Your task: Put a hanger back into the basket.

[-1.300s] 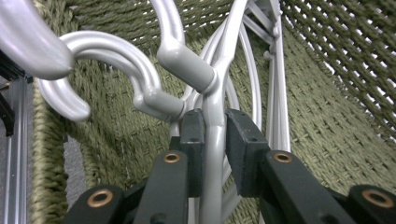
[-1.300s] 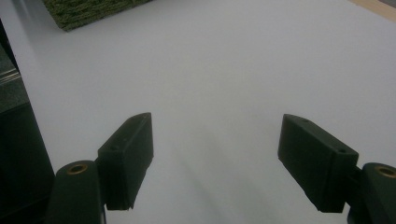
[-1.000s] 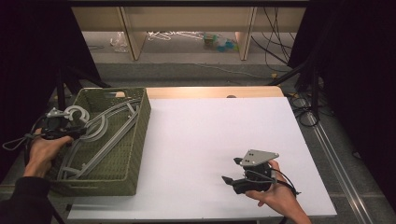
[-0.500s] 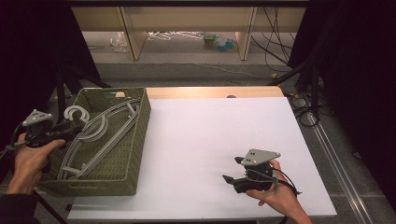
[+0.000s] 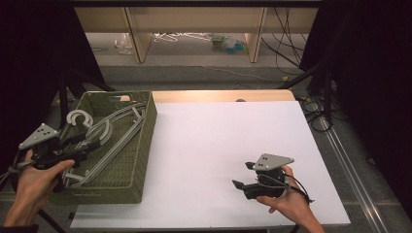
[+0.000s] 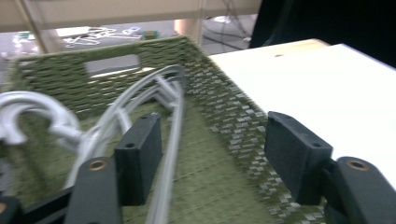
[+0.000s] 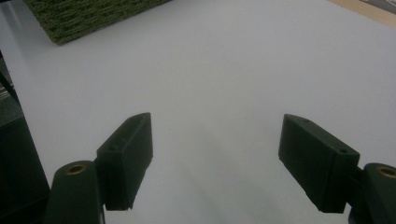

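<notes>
White tabletop, green woven basket (image 5: 143,145) at its left edge; grey hangers (image 5: 109,141) lie inside.

Left gripper (image 6: 212,158) hangs over the basket's near left rim, its jaws just opened wide, nothing pinched. Hangers lie directly ahead, long axis running away from it, hook (image 6: 32,114) to its left. Right gripper (image 5: 243,175) rests open and empty on the table, well apart, so the left is nearer.
</notes>
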A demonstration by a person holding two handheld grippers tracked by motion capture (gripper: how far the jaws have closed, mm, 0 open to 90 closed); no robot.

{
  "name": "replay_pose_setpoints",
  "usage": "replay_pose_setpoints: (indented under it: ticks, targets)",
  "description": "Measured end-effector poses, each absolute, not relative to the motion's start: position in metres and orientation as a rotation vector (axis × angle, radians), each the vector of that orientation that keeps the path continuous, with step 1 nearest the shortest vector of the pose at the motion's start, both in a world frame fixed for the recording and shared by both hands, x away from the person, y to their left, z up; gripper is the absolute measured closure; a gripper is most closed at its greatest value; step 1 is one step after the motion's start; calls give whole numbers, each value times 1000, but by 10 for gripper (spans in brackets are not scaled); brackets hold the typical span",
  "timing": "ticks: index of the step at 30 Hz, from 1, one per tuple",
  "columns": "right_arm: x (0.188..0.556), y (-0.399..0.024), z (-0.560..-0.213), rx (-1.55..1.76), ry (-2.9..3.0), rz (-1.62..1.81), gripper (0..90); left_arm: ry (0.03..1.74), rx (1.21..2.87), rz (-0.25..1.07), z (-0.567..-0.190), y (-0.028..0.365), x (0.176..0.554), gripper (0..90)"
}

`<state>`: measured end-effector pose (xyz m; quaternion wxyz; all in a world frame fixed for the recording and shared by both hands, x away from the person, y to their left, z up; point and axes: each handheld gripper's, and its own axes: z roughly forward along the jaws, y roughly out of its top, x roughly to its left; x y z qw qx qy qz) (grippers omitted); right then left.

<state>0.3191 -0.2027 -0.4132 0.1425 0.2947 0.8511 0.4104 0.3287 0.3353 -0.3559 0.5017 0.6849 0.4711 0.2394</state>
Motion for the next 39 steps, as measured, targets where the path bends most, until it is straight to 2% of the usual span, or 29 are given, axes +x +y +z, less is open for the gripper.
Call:
replay_pose_setpoints:
  ticks: [7,18,39]
  targets:
    - [320,-203,-414,862,2449,1189,243,1022,1683,519,-348,299,312,258]
    - [319,-204,-413,879,2430,1216,239,910,1679,480,-350,250,303,246]
    - [319,-206,-416,890,2419,1275,229,797,1719,386,-369,196,291,166]
